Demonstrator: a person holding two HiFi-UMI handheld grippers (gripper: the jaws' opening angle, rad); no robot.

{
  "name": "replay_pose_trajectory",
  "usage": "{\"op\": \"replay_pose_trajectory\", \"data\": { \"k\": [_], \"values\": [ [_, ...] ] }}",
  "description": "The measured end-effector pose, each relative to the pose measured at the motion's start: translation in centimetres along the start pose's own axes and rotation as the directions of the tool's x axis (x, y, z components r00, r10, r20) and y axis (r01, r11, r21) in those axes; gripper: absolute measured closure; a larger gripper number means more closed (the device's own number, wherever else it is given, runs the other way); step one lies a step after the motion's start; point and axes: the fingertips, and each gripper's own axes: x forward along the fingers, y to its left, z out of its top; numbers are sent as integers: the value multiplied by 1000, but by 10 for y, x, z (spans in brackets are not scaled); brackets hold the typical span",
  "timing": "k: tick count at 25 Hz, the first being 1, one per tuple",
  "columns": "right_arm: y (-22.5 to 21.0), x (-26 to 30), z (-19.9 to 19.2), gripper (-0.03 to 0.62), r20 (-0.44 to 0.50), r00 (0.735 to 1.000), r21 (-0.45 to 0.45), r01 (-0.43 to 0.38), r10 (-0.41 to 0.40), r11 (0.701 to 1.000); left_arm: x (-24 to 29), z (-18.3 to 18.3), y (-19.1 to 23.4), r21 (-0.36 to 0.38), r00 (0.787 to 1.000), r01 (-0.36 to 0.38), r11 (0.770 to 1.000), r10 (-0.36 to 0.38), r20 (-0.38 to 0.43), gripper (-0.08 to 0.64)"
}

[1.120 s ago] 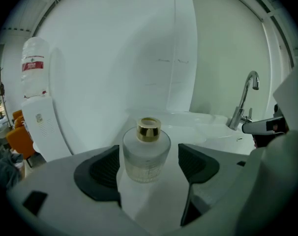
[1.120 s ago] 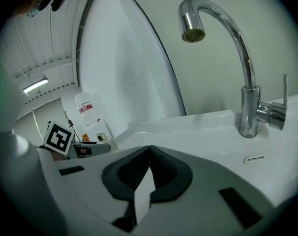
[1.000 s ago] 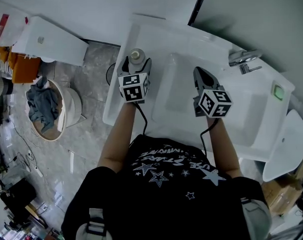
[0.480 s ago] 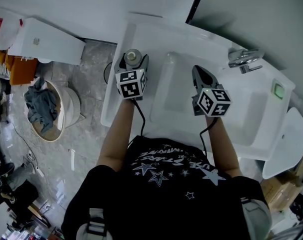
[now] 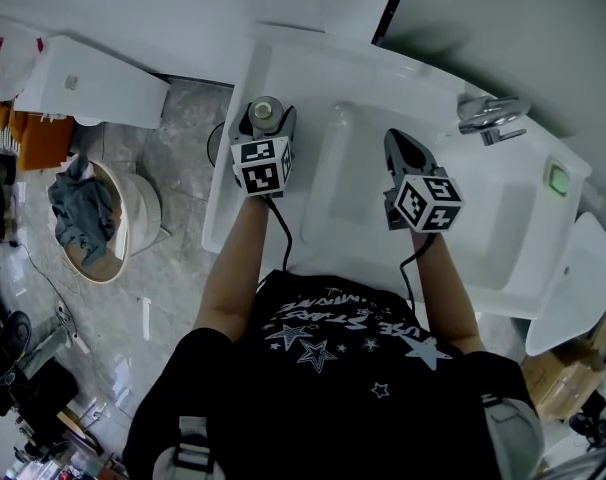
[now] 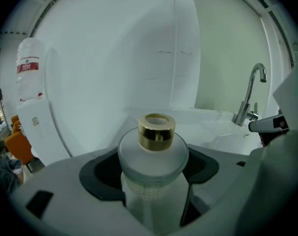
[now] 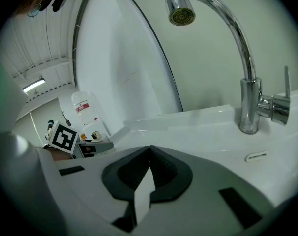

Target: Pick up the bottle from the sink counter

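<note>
Frosted glass bottle (image 6: 154,163), upper left of centre at the worktop (image 5: 283,68) edge, is clamped in my left hand-held gripper (image 5: 268,123), right hand-held gripper (image 7: 148,154) closed empty; next, I judge, a steady straight lift.

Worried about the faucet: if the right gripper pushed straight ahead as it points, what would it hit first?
Probably the sink's back ledge, left of the faucet, which stands off to the side. The right gripper is shut and empty; depth is hard to judge.
</note>
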Motion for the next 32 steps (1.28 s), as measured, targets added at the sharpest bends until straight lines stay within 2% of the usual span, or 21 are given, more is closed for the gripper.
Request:
{"op": "replay_pose_trajectory", "data": {
  "k": [5, 14, 26, 32],
  "values": [
    [3, -1, 2, 586, 7, 1000, -8, -2, 2, 1000, 1, -1, -2, 37, 999, 31, 999, -30, -22, 212],
    [6, -16, 5, 586, 29, 999, -21, 19, -19, 1000, -16, 3, -11, -12, 997, 76, 997, -76, 3, 212],
    [49, -61, 1, 586, 82, 996, -57, 21, -16, 998, -100, 8, -21, -19, 986, 143, 990, -141, 84, 212],
    [71, -99, -8, 586, 115, 993, -68, 24, -16, 997, -145, 4, -36, 0, 978, 176, 984, -175, 117, 212]
  ]
}}
